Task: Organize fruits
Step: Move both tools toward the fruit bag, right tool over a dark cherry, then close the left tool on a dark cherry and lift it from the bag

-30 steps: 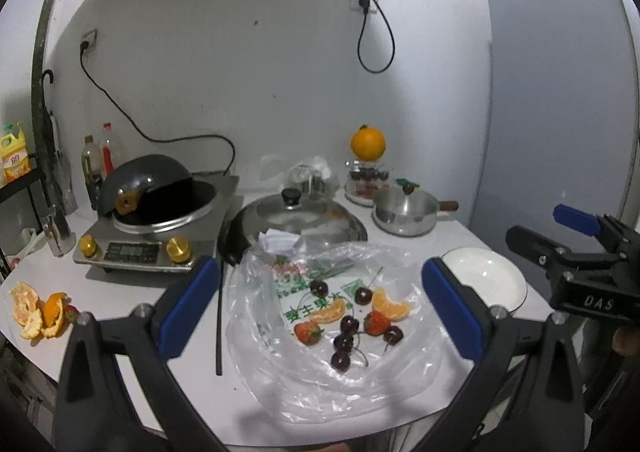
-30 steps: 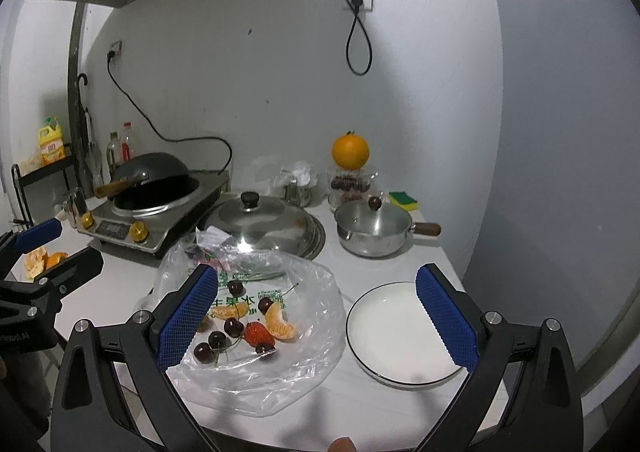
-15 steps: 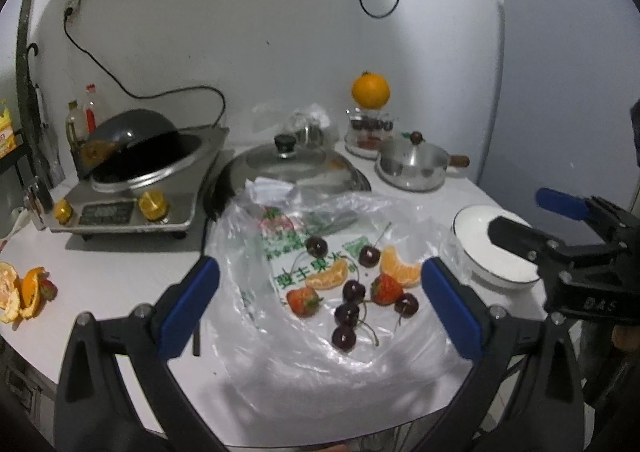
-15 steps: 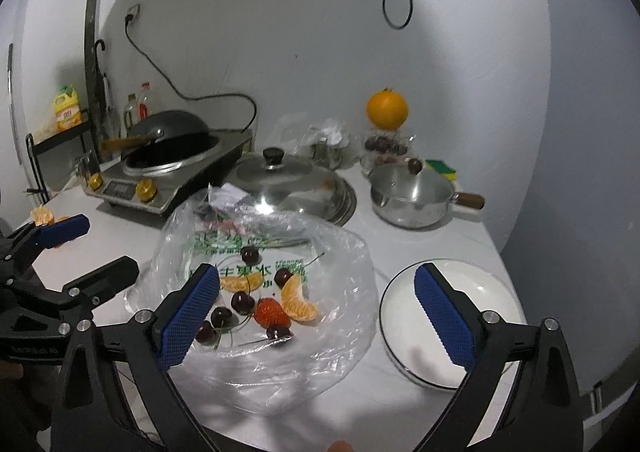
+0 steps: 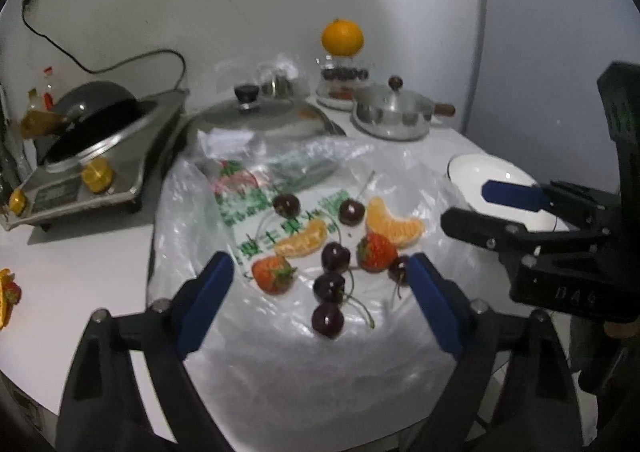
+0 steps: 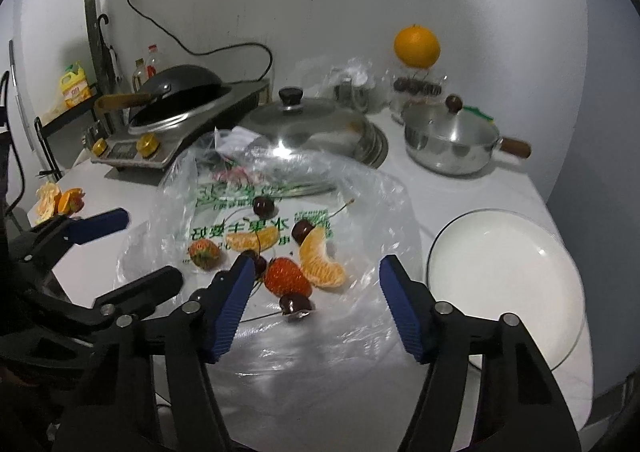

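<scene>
**Two grabbers come down over the fruit**

The fruit could slip or get squashed. The strawberries are soft, and the cherries (image 5: 328, 318) are round and shiny, so a hard pinch could burst one or send it rolling. The fruit lies on a thin plastic bag (image 5: 280, 364), and a finger could catch the bag and drag it all along. The two grabbers are also close together and could bump.

The left gripper (image 5: 320, 312) has its blue fingers apart. They have just been closing a little, but nothing is pinched. Cherries and a strawberry (image 5: 274, 278) lie on the bag between and just past the tips.

The right gripper (image 6: 316, 306) also has its fingers apart, and they have just been closing more. Nothing is held. A strawberry (image 6: 286, 278), a cherry (image 6: 294, 304) and an orange piece (image 6: 320, 262) sit between its tips, not touched as far as I can tell.

The white plate (image 6: 504, 272) waits bare, just beside the bag on the right.
</scene>
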`<state>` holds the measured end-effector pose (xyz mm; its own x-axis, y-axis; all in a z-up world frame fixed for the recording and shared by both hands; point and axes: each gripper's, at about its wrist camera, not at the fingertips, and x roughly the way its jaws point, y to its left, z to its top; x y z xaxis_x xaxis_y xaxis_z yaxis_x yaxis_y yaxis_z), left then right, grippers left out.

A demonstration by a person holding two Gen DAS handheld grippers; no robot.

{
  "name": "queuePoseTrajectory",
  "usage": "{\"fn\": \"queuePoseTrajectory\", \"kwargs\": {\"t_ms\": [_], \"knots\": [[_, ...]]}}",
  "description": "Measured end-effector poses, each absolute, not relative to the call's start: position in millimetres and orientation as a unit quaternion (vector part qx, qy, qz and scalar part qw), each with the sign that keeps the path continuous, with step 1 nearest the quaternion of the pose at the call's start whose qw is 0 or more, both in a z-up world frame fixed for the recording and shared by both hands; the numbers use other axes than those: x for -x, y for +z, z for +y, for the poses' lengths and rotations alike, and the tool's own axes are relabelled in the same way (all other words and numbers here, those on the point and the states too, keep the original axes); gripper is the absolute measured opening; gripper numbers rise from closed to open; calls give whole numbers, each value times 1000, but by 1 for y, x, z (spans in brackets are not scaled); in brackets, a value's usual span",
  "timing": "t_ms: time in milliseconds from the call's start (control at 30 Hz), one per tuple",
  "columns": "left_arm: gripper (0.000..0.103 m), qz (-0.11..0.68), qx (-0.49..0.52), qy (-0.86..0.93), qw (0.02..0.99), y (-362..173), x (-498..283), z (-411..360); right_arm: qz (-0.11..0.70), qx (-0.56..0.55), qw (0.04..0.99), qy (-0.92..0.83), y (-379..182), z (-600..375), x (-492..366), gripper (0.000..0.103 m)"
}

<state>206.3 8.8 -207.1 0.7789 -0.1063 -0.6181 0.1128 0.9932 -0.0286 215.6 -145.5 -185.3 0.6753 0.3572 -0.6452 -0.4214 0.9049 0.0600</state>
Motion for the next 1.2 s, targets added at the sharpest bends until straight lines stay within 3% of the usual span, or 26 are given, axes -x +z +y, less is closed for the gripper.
{"fn": "queuePoseTrajectory", "kwargs": {"t_ms": [100,300,633,967,1200], "knots": [[75,343,-7,-70,937,-217,-211,8,349,42,910,218,-192,-142,-219,59],[63,363,-8,-78,928,-233,-214,10,367,41,901,229,-206,-133,-225,51],[51,389,-4,-88,917,-250,-219,15,390,42,890,234,-225,-127,-233,41],[45,406,-22,-112,907,-264,-219,12,413,42,879,233,-241,-122,-237,40],[33,406,-30,-116,906,-268,-222,11,427,44,874,226,-251,-121,-241,40]]}}
